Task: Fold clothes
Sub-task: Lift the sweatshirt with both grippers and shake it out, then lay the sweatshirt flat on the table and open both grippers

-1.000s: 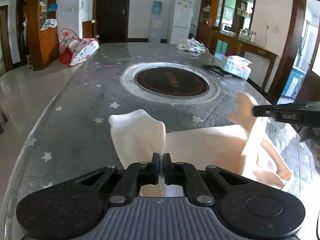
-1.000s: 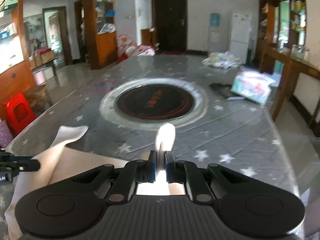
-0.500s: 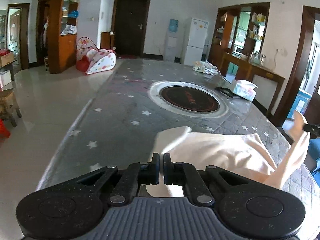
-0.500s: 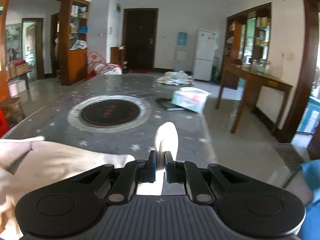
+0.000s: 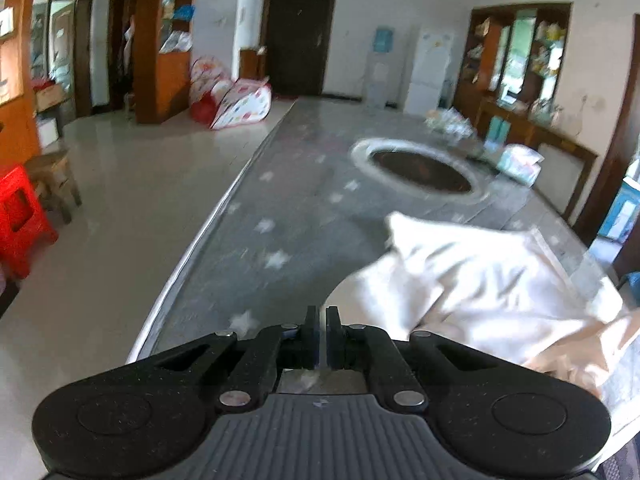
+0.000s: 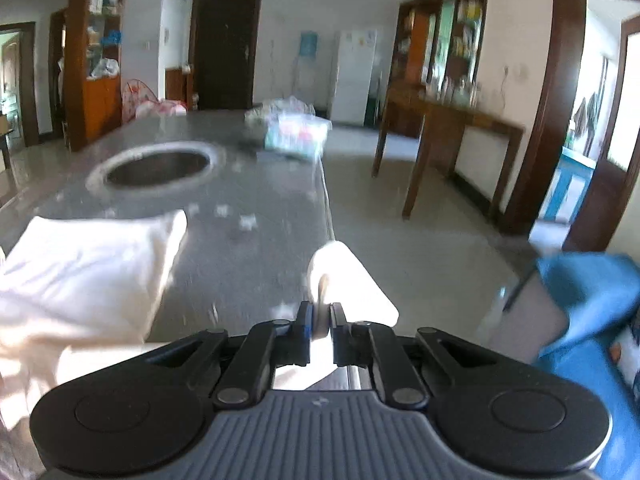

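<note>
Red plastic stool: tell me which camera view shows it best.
The left wrist view. The red plastic stool stands on the floor at its left edge, beside a wooden stool. The right wrist view does not show it at all.

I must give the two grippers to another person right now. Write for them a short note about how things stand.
Left gripper: shut; whether it pinches a thin edge of the cream garment cannot be told.
Right gripper: shut on a corner of the same garment.
The garment lies bunched on the near end of the star-patterned table, between the two grippers.
Done: the garment is picked up by the right corner.
Left: spread it flat, then make every fold.
</note>
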`<state>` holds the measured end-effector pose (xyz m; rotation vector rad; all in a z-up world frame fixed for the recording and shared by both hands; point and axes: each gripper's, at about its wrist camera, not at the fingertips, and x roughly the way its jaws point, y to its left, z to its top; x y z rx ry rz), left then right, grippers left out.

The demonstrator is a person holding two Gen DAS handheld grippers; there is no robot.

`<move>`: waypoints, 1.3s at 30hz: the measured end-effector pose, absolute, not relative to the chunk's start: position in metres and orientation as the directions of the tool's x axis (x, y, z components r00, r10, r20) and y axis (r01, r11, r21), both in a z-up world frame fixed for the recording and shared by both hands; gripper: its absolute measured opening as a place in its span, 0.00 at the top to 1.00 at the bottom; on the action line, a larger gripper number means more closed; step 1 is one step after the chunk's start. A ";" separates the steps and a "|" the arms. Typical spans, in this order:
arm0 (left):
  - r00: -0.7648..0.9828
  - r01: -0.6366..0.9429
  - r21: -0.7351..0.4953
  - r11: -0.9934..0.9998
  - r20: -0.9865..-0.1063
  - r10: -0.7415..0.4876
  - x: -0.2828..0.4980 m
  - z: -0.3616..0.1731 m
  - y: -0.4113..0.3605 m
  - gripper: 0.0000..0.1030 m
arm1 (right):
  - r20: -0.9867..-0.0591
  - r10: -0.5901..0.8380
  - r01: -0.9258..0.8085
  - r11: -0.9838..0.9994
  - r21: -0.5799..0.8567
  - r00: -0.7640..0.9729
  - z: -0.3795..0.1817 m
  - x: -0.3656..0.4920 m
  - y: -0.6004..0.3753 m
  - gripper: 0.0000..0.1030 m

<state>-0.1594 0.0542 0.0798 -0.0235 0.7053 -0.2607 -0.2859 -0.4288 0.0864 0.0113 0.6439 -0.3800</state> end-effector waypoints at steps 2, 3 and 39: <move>0.724 0.266 -0.106 0.958 -0.635 -0.271 -0.163 0.081 0.048 0.96 | -0.613 -0.354 0.355 0.926 -0.125 0.707 0.078 -0.291 -0.431 0.90; 0.721 0.294 -0.103 0.950 -0.629 -0.291 -0.165 0.083 0.042 0.95 | -0.620 -0.363 0.358 0.923 -0.139 0.696 0.075 -0.294 -0.431 0.89; 0.426 0.772 -0.079 0.630 -0.672 -0.606 -0.212 0.053 -0.092 0.92 | -0.745 0.235 -0.408 0.911 -0.055 0.625 0.056 -0.284 -0.246 0.92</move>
